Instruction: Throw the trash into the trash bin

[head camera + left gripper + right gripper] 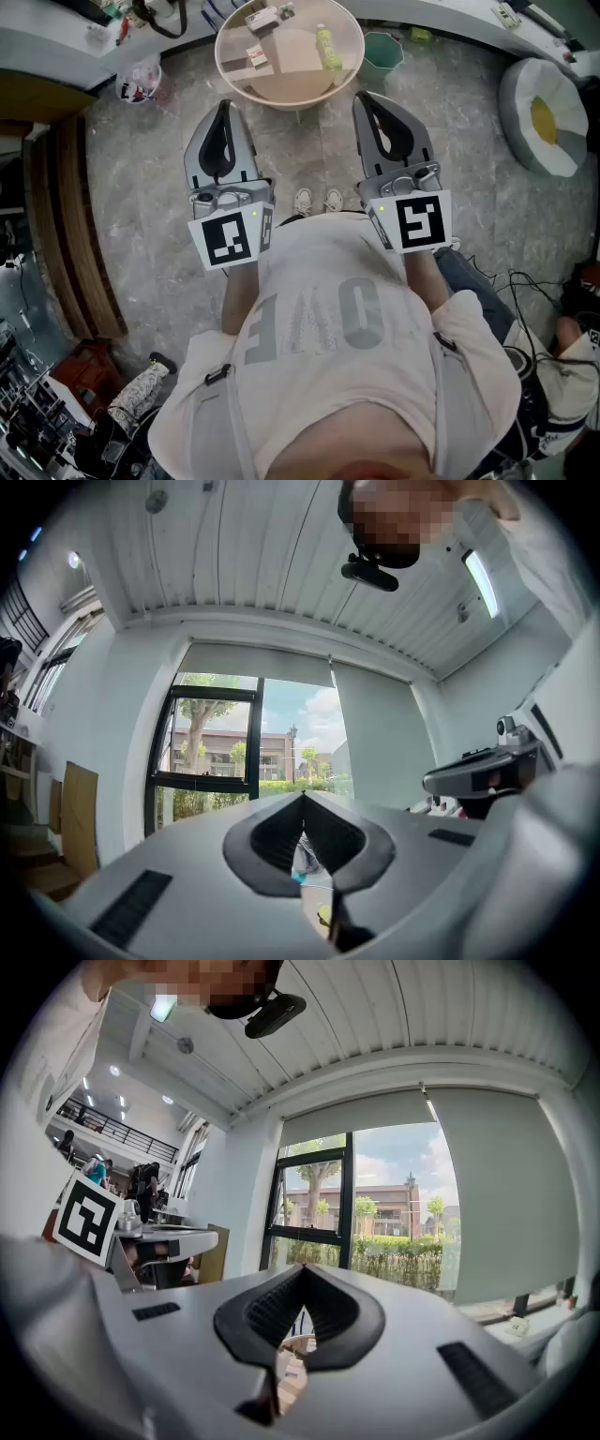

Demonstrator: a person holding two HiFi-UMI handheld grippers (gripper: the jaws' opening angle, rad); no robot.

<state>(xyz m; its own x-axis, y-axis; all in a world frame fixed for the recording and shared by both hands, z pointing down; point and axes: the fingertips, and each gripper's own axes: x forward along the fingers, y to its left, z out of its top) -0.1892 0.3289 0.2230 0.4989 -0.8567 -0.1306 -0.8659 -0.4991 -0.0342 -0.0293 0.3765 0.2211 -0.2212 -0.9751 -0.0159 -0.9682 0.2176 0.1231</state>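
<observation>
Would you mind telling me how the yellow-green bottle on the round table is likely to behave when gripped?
The yellow-green bottle looks small and slim, so probably light. Its rounded body may roll if nudged on the round table, and it looks like smooth plastic, so it could slip.

Shells of the left hand-held gripper (223,105) and the right hand-held gripper (363,97) are being read as matt grey plastic, the pads (265,1314) as black and ribbed. The floor (309,155) is being logged as mottled grey stone, faintly glossy. The round tabletop (222,58) is being noted as smooth and pale, and the shirt (319,314) as matt cloth.
</observation>
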